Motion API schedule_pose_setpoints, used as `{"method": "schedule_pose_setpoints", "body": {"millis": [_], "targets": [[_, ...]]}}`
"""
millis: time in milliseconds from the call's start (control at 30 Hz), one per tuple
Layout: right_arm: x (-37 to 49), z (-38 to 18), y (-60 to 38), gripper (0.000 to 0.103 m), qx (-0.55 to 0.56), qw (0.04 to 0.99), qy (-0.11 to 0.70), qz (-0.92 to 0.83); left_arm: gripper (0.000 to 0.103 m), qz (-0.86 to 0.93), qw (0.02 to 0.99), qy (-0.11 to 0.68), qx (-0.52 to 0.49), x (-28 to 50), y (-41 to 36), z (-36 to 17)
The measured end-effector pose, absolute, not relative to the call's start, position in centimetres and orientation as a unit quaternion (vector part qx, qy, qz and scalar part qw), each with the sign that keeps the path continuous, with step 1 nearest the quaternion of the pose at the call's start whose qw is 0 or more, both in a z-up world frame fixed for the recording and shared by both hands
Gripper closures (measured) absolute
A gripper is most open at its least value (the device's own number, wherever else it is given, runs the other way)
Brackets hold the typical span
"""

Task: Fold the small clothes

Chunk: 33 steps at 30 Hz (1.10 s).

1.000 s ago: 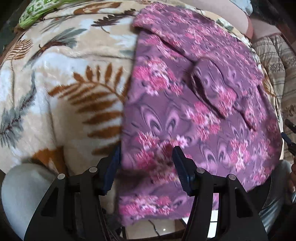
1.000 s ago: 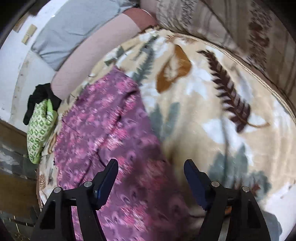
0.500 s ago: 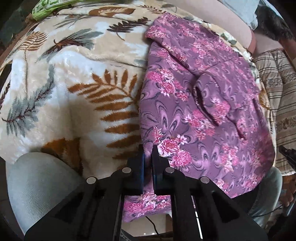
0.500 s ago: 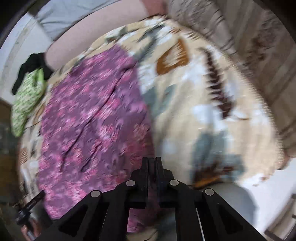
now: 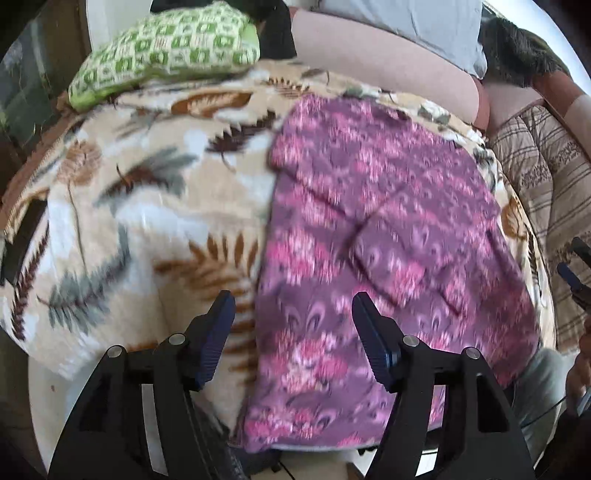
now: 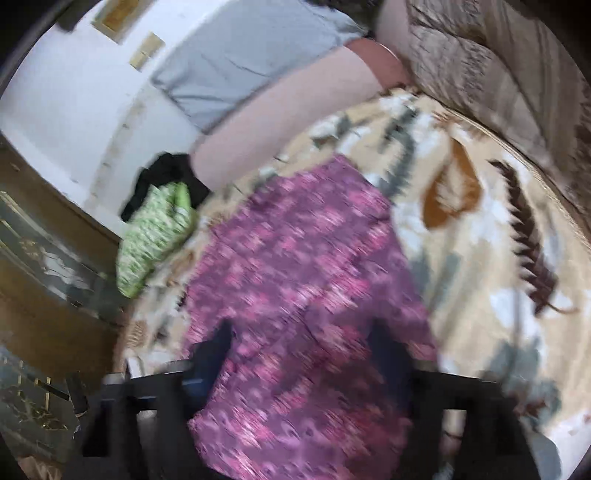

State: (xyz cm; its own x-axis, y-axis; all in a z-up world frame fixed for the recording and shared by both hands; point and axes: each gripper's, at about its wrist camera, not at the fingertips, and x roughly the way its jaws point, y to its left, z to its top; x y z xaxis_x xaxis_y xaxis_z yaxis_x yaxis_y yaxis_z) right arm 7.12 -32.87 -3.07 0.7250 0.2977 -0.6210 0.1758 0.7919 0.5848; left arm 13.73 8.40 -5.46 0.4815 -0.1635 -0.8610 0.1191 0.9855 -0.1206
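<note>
A purple garment with pink flowers [image 5: 388,236] lies spread on a cream blanket with a leaf print [image 5: 147,221]; its near hem hangs over the front edge. My left gripper [image 5: 293,317] is open and empty, straddling the garment's left edge near the hem. In the blurred right wrist view the same garment [image 6: 303,295] fills the middle, and my right gripper [image 6: 303,343] is open and empty above its near part. The right gripper's tips also show at the right edge of the left wrist view [image 5: 572,273].
A green patterned cloth bundle [image 5: 166,48] lies at the blanket's far left with a dark cloth behind it. A pink bolster [image 5: 388,66] and a grey pillow [image 5: 406,18] lie along the far side. A striped beige quilt [image 5: 546,184] lies to the right.
Both grippers were shut on the garment's near edge half a second ago; both have now let go, opened, and drawn back and upward. The garment lies flatter on the blanket.
</note>
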Motion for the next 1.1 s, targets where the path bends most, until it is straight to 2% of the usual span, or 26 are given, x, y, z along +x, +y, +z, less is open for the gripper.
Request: {"method": "schedule_pose_setpoints", "body": {"millis": [233, 300, 367, 433, 1000, 1100], "targets": [[12.7, -3.1, -31.9, 0.019, 0.317, 0.862, 0.392, 0.051, 0.037, -0.094, 0.858, 0.504, -0.026, 19.3, 7.2, -4.1], [14.9, -3.4, -32.5, 0.019, 0.31, 0.852, 0.421, 0.035, 0.037, -0.096, 0.857, 0.506, -0.026, 21.5, 6.8, -3.9], [16.7, -3.8, -33.4, 0.026, 0.302, 0.846, 0.439, 0.025, 0.037, -0.088, 0.853, 0.513, -0.031, 24.3, 6.3, -4.1], [18.8, -4.2, -34.7, 0.026, 0.3, 0.843, 0.446, 0.029, 0.037, -0.074, 0.853, 0.515, -0.04, 26.6, 6.0, -4.4], [35.7, -10.4, -43.1, 0.027, 0.325, 0.813, 0.482, 0.039, 0.037, -0.053, 0.834, 0.548, -0.041, 48.6, 3.0, -12.6], [38.9, -10.8, -43.6, 0.035, 0.301, 0.819, 0.488, 0.024, 0.037, -0.065, 0.838, 0.54, -0.04, 50.9, 3.2, -12.9]]}}
